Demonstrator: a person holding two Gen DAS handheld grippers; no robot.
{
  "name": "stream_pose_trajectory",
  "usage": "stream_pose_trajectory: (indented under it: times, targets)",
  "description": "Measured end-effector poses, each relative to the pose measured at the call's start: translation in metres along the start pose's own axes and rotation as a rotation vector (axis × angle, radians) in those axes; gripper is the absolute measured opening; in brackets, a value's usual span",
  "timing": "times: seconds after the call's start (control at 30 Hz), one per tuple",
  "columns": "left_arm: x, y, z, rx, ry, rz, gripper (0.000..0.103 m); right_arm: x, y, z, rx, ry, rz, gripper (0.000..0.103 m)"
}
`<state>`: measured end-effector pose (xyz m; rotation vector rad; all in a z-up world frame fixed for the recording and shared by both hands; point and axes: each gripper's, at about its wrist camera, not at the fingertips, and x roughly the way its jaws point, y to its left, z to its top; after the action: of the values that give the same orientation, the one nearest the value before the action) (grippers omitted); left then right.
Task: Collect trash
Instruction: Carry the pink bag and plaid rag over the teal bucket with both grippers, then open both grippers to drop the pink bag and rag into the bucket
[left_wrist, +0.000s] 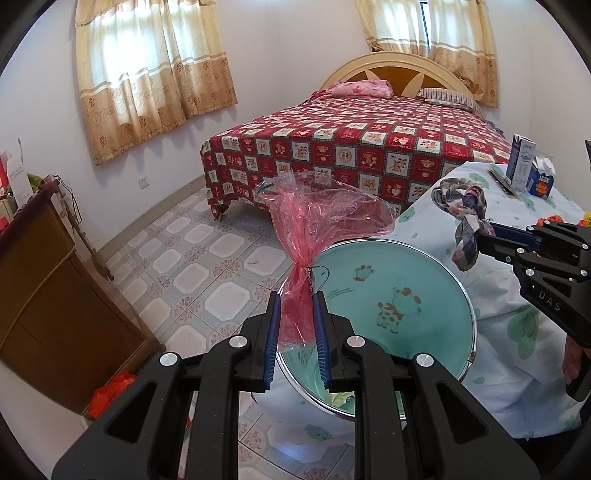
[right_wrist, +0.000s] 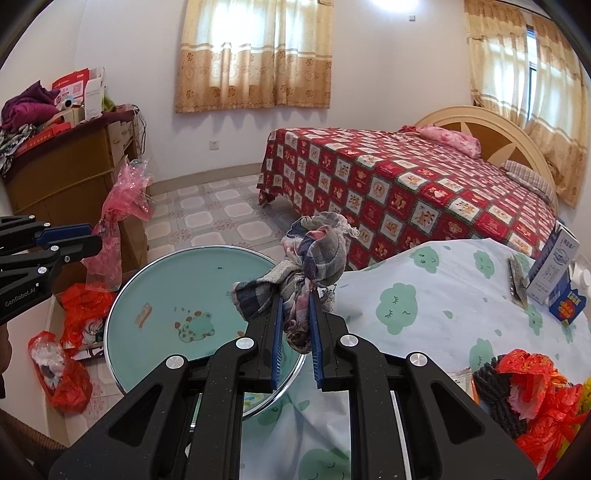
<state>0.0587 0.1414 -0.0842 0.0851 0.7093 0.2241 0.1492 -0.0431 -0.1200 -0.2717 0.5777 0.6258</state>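
Note:
My left gripper (left_wrist: 297, 317) is shut on a pink see-through plastic bag (left_wrist: 314, 229) and holds it up over the edge of the round glass table (left_wrist: 436, 258). The bag (right_wrist: 118, 210) and the left gripper (right_wrist: 88, 236) also show at the left of the right wrist view. My right gripper (right_wrist: 295, 317) is shut on a knotted checked rag (right_wrist: 314, 254) held above the table (right_wrist: 173, 269). In the left wrist view the rag (left_wrist: 467, 221) hangs from the right gripper (left_wrist: 484, 240) at the right.
Milk cartons (left_wrist: 530, 171) and a dark strip (right_wrist: 517, 280) lie on the cloud-print cloth (right_wrist: 424, 295). Red plastic bags (right_wrist: 543, 398) and dark yarn sit near right. More red bags (right_wrist: 62, 369) lie on the floor by a wooden cabinet (left_wrist: 48, 295). A bed (right_wrist: 406, 184) stands behind.

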Motion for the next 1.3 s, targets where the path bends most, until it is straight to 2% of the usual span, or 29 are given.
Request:
stream_pose_trajectory:
  times: [0.93,1.03,1.17,1.3]
  targets:
    - [0.000,-0.003,0.000,0.004,0.004,-0.013,0.019,0.002,0.011,0.000,-0.030,0.010,0.011,0.015]
    - [0.000,-0.006,-0.001,0.012,0.003,-0.024,0.023,0.003,0.014,-0.001,-0.036,0.017,0.029,0.019]
    - [-0.003,-0.013,-0.002,0.026,-0.007,-0.040,0.028,0.002,0.014,-0.002,-0.032,0.011,0.038,0.035]
    - [-0.004,-0.015,-0.003,0.032,-0.011,-0.043,0.040,0.001,0.012,-0.003,-0.025,0.009,0.034,0.040]
